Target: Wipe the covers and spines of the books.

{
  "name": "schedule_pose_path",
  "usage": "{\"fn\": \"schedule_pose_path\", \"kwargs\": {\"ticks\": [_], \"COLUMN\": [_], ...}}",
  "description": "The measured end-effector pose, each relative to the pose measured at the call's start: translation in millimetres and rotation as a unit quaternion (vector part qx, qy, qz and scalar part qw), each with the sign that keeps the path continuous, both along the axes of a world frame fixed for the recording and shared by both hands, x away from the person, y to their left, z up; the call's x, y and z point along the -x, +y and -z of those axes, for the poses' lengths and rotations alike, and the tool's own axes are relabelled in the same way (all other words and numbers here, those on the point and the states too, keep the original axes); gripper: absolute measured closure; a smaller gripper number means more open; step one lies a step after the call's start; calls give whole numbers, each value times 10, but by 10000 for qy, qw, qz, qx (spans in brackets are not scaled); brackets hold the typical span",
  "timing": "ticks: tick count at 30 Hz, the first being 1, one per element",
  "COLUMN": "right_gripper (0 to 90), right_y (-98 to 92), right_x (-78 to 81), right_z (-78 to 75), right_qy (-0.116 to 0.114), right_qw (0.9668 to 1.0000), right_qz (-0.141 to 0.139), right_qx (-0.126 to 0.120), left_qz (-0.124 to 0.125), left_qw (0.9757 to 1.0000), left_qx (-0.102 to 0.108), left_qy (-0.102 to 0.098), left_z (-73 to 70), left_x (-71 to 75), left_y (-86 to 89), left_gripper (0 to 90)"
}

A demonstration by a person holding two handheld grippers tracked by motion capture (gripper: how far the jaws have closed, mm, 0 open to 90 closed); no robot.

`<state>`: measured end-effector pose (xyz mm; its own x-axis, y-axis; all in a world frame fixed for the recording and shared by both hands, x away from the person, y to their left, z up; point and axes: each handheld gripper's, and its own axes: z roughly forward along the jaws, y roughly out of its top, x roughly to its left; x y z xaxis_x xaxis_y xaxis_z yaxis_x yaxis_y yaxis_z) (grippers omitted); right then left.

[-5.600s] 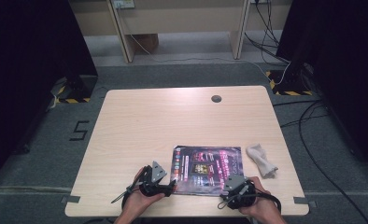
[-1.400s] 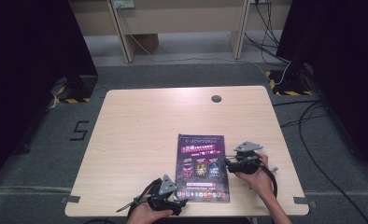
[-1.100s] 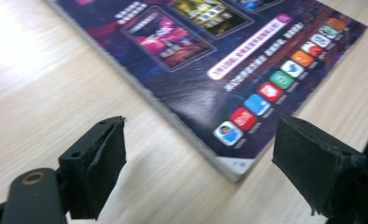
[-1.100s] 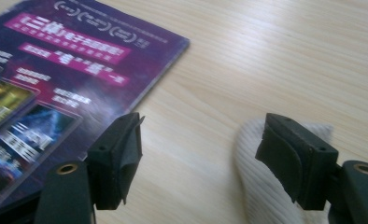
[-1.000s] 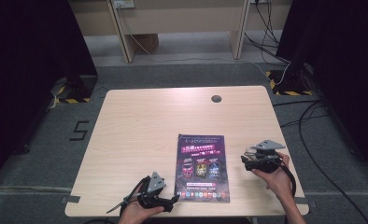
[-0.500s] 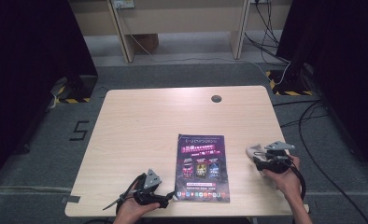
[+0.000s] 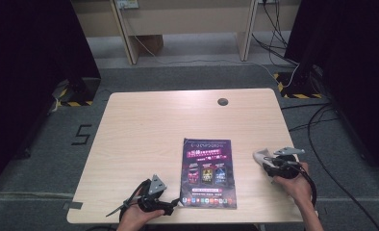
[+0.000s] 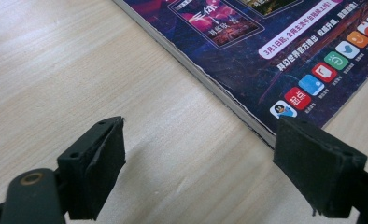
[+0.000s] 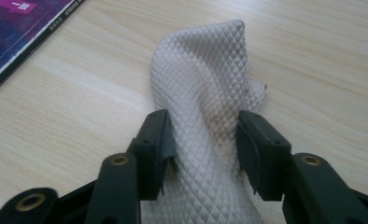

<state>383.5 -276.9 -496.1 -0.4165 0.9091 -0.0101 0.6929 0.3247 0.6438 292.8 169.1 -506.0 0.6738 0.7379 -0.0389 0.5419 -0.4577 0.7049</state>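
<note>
Shifted rightward off the magazine (image 7: 208,173) since the earlier frames, now at the white quilted cloth (image 9: 205,107) near the table's (image 7: 144,130) right edge: right gripper (image 9: 203,140). Jaws just been closing, cloth bunched between them, pads (image 9: 161,140) pressing its folds on both sides, roughly half shut. Cloth lying crumpled on the tabletop, well right of the magazine, a ridge of it raised past the jaws. Magazine corner visible upper left in the right gripper view.

Left gripper (image 8: 198,158) parked at the near table edge, jaws wide apart, nothing between them, bare wood below. One pad (image 8: 317,172) just beside the magazine's near left corner. Magazine flat, cover up, at the table's near middle.
</note>
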Motion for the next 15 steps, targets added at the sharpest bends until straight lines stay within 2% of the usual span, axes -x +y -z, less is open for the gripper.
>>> {"fn": "schedule_pose_path", "kwargs": {"ticks": [6, 11, 15], "right_gripper": [739, 754, 754], "right_y": [-5, -12, 19], "right_x": [9, 21, 27], "right_z": [-29, -110, -214], "right_qy": [-36, -276, -513], "right_qw": [9999, 9995, 9984], "right_qz": [-146, -141, -176], "right_qx": [1, -62, -165], "left_qz": [-23, -109, -219], "left_qw": [10000, 9998, 9992], "left_qx": [22, 146, 334], "left_qy": [-14, -82, -48], "left_z": [-5, -22, -23], "left_x": [-1, -6, -5], "left_y": [-3, -9, -31], "left_gripper": [164, 167, 167]}}
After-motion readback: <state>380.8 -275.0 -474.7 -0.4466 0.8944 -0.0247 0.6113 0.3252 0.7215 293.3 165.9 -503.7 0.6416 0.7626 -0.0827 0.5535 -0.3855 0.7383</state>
